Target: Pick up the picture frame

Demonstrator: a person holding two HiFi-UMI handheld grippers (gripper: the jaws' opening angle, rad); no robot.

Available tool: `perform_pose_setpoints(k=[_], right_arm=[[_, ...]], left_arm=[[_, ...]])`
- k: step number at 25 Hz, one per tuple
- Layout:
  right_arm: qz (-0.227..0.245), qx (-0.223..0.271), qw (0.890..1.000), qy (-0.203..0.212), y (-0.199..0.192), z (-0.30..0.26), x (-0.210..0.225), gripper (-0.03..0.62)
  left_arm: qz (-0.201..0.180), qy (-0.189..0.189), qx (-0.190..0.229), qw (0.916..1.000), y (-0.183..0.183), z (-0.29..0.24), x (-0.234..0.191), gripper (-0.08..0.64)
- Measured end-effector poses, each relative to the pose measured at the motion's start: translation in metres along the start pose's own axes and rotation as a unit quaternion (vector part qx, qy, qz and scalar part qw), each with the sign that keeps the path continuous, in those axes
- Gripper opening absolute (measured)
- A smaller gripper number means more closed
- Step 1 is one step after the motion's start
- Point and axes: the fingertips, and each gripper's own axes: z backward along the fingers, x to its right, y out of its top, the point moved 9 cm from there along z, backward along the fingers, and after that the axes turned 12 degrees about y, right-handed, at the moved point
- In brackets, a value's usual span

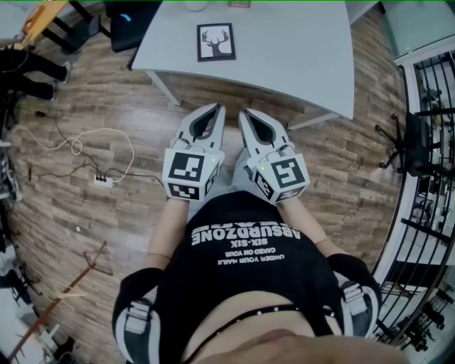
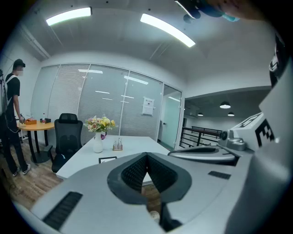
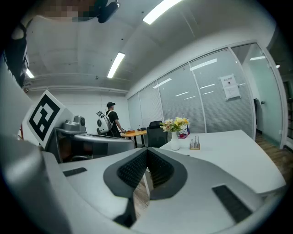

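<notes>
The picture frame (image 1: 216, 42), black with a deer silhouette, lies flat on the white table (image 1: 298, 50) ahead of me. In the left gripper view the frame (image 2: 107, 159) shows as a thin dark edge near the table's front. My left gripper (image 1: 217, 108) and right gripper (image 1: 244, 112) are held side by side close to my chest, over the wooden floor short of the table. Both point toward the table. The left gripper (image 2: 146, 156) and the right gripper (image 3: 146, 151) each have their jaws closed together with nothing between them.
A white vase of flowers (image 2: 98, 133) and a small stand (image 2: 117, 146) sit farther back on the table. A black office chair (image 1: 131, 21) stands at the table's left. Cables and a power strip (image 1: 103, 180) lie on the floor; a black railing (image 1: 426, 142) runs along the right. A person (image 2: 11, 114) stands by an orange round table (image 2: 34, 124).
</notes>
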Motion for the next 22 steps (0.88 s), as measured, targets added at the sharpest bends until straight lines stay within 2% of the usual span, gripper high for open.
perform_pose_setpoints(k=[7, 14, 22], right_arm=[[-0.030, 0.016, 0.999, 0.005, -0.006, 0.001, 0.001, 0.015], [-0.055, -0.003, 0.998, 0.005, -0.014, -0.006, 0.015, 0.015], [-0.065, 0.002, 0.998, 0.024, -0.006, -0.057, 0.054, 0.015]], left_arm=[[0.004, -0.004, -0.005, 1.0000, -0.006, -0.001, -0.002, 0.015], [0.011, -0.015, -0.013, 0.9997, -0.009, -0.015, -0.003, 0.015], [0.004, 0.002, -0.032, 0.9995, -0.002, -0.062, -0.032, 0.015]])
